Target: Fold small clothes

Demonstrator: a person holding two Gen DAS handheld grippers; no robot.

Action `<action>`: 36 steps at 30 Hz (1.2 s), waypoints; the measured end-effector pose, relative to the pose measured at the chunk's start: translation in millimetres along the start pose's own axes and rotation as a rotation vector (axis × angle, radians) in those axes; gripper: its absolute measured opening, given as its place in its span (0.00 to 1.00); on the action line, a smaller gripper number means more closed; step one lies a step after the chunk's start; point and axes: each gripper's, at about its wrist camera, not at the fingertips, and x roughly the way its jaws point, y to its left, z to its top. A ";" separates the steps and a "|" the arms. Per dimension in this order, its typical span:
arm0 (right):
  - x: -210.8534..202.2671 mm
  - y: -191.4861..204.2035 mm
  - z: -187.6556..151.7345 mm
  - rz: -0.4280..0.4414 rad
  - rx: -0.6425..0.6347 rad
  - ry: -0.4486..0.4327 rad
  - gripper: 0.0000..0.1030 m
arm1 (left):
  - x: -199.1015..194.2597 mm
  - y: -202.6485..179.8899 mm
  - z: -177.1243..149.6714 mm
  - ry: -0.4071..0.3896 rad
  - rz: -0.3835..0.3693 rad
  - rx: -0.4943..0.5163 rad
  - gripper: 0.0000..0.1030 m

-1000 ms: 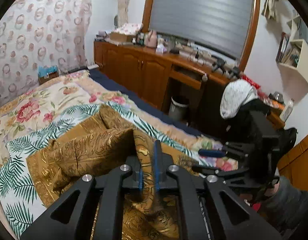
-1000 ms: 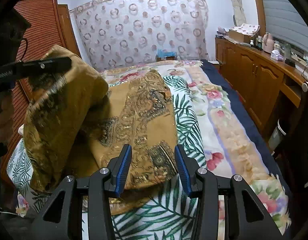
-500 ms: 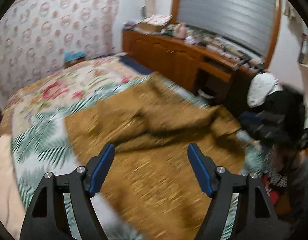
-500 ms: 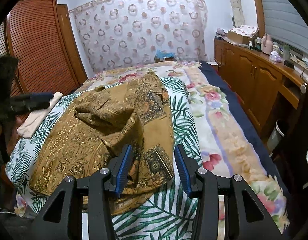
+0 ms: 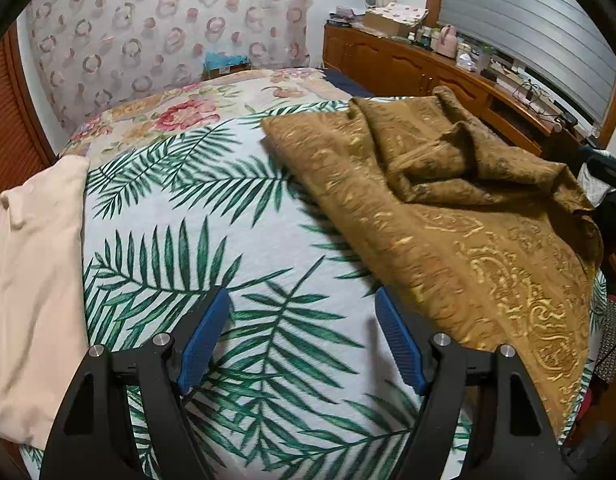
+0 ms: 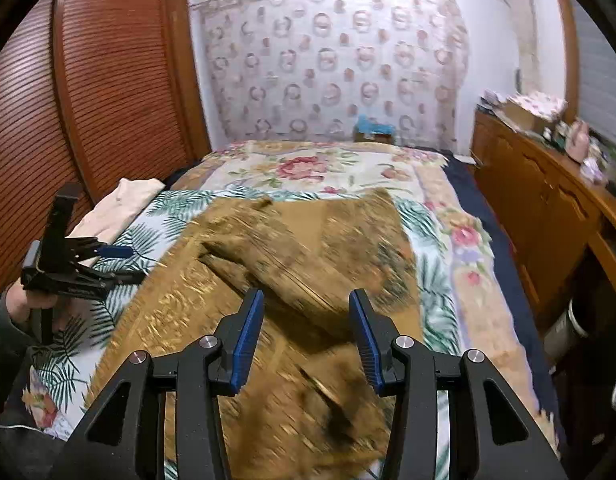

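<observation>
Left hand-held gripper (image 5: 302,342) is wide open, nothing btwn the blue pads; it hovers over bare palm-leaf sheet (image 5: 212,248) on the bed; right hand-held gripper (image 6: 306,336) is also open w/ a fair gap, holding nothing, poised right above the cloth.

The brown gold-patterned garment (image 5: 467,216) lies crumpled on the bed, one part bunched into a ridge (image 5: 459,160) on top, the rest spread flat; not folded yet, by the look of it. Right wrist view is motion-blurred, so creases there can't be read.

Key relation: from the left gripper the garment sits to the right & ahead, its near edge just beside the right-side pad (image 5: 399,344); its long axis runs diagonally, from far centre toward the near right corner of the bed. The right gripper is plainly nearer, directly over it; left would need to swing rightward to reach an edge.

A cream cloth (image 5: 32,280) lies apart at the bed's left side, not touching the garment.
</observation>
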 end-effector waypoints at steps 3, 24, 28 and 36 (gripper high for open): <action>11.1 14.6 12.1 0.015 -0.042 0.006 0.45 | 4.6 3.6 -2.8 0.009 0.008 -0.006 0.74; 121.6 37.5 66.9 0.076 -0.165 0.210 0.45 | 15.5 -9.8 -0.1 0.048 0.017 0.063 1.00; 137.4 42.5 71.0 0.086 -0.206 0.246 0.45 | 13.2 -9.1 -0.6 0.049 0.018 0.058 1.00; 153.1 48.9 75.6 -0.008 -0.289 0.231 0.45 | -8.2 -6.0 -7.1 -0.022 0.009 -0.011 1.00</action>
